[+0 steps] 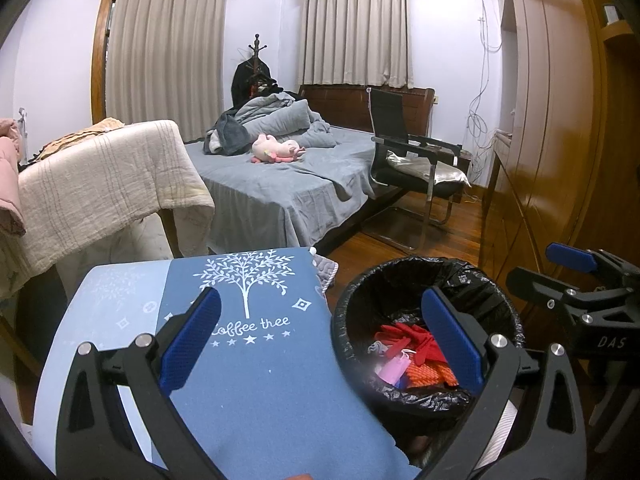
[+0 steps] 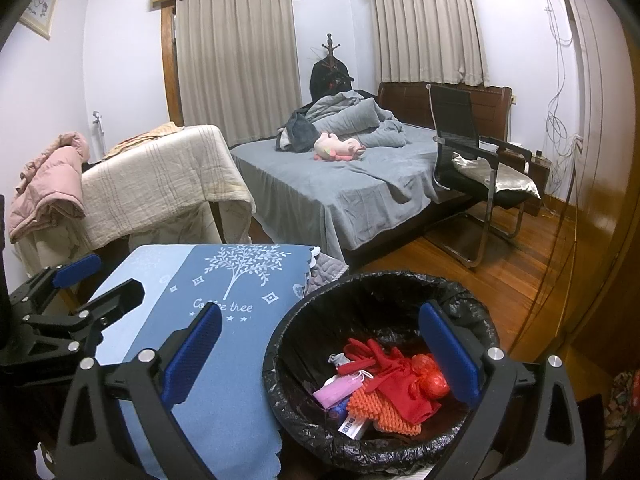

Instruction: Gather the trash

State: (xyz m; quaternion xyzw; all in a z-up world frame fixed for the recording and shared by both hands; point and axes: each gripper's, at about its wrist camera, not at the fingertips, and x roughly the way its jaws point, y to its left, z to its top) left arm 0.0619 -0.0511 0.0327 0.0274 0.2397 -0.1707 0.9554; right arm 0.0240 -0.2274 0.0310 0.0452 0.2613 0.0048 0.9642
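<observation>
Both tools are spread wide and hold nothing, and from where I sit that is the main fact. My left tool [image 1: 320,340] hangs over the seam between the blue-clothed surface [image 1: 256,380] and the black-lined bin [image 1: 400,280], one pad over the cloth, the other over the bin's mouth. My right tool [image 2: 320,356] sits the same way, a little further over the bin, so it is the nearer one to the trash.

That trash is already down in the liner: a red glove [image 2: 384,372], an orange nubbed piece [image 2: 380,408], a pink face mask [image 2: 336,392] and a small white packet [image 2: 352,426] (print too small for me to read). It lies below and slightly right of each tool, heaped with no clear long axis.

I see nothing loose on the cloth. I judge the collecting is near done, or the next piece lies outside these views.
</observation>
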